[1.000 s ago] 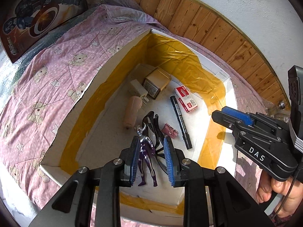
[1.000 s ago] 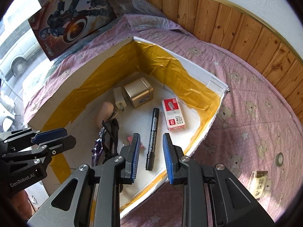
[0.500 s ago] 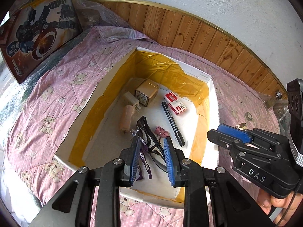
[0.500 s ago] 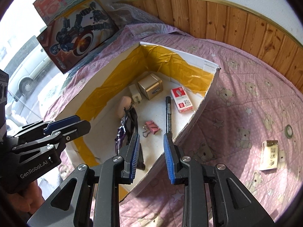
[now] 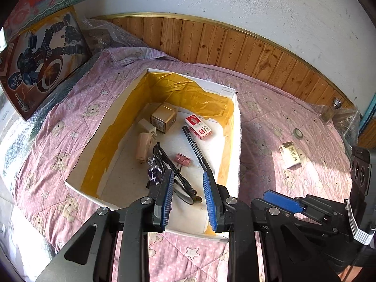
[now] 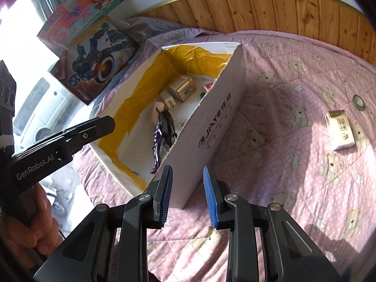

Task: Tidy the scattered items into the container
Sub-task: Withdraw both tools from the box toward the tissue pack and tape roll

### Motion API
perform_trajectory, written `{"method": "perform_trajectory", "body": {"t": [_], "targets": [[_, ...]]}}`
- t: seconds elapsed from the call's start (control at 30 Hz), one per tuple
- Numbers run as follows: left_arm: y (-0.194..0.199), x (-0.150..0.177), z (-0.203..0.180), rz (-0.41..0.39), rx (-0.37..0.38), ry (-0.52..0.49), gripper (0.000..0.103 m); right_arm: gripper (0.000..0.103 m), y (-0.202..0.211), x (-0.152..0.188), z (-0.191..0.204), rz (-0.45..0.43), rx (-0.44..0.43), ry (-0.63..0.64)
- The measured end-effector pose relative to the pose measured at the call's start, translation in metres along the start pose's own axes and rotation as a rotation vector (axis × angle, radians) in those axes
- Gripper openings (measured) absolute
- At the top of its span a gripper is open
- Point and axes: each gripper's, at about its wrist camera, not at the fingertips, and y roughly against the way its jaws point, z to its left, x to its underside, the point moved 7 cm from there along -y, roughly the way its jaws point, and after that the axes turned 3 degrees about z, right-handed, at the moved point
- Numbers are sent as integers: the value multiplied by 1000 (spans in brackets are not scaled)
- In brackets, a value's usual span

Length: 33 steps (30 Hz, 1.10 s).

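Cardboard, white outside and lined with yellow tape inside, makes up the open box (image 5: 237, 127) that sits on my pink bear-print quilt (image 5: 270, 122). My left gripper (image 5: 188, 188) hangs above its near end with blue-padded jaws spread and nothing between them. My right gripper (image 6: 188, 188) is likewise parted and empty, poised over the quilt just outside the box's printed white side wall (image 6: 218, 122).

Inside the box lie a small purple-and-silver toy figure (image 5: 154, 172), a tangle of black-framed glasses (image 5: 174, 176) touching it, a pink binder clip (image 5: 182, 159), a long black marker pen (image 5: 195, 145), a red-and-white staple box (image 5: 198, 127), a gold cube-shaped box (image 5: 163, 117), a white wall plug (image 5: 146, 127) beside it, and a beige cylindrical piece (image 5: 142, 145).

Out on the quilt, well apart from the box, rest a small cream-coloured printed carton (image 6: 339, 129) and, near it, a little roll of tape (image 6: 358, 101). I cannot tell what the small glass bottle (image 5: 330, 111) by the wooden wall panelling (image 5: 235, 44) contains.

Two large illustrated toy boxes (image 6: 94, 56) lean at the quilt's far corner. In the right view, a hand (image 6: 35, 223) grips my left tool's handle.
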Motion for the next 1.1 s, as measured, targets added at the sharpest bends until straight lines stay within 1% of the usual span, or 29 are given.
{"method": "perform_trajectory", "body": {"t": [0.23, 0.3, 0.4, 0.47, 0.6, 0.73, 0.87, 0.97, 1.1], "targets": [[6, 8, -29, 1, 7, -50, 28, 30, 12, 34, -28, -16, -33, -111], [5, 11, -39, 8, 12, -67, 29, 32, 14, 45, -37, -17, -39, -142], [2, 17, -56, 21, 43, -84, 29, 32, 18, 58, -52, -19, -44, -187], [-1, 21, -69, 33, 82, -87, 37, 32, 22, 65, -63, -25, -41, -211], [-11, 28, -97, 69, 145, -105, 43, 32, 33, 75, -89, -45, -32, -265], [-25, 33, -126, 115, 188, -127, 49, 32, 44, 82, -120, -71, -18, -330], [-45, 38, -158, 176, 240, -139, 56, 32, 57, 81, -155, -94, 13, -375], [-63, 39, -183, 223, 284, -138, 60, 32, 72, 69, -188, -117, 51, -399], [-91, 33, -214, 266, 305, -140, 60, 34, 92, 46, -233, -152, 108, -410]]}}
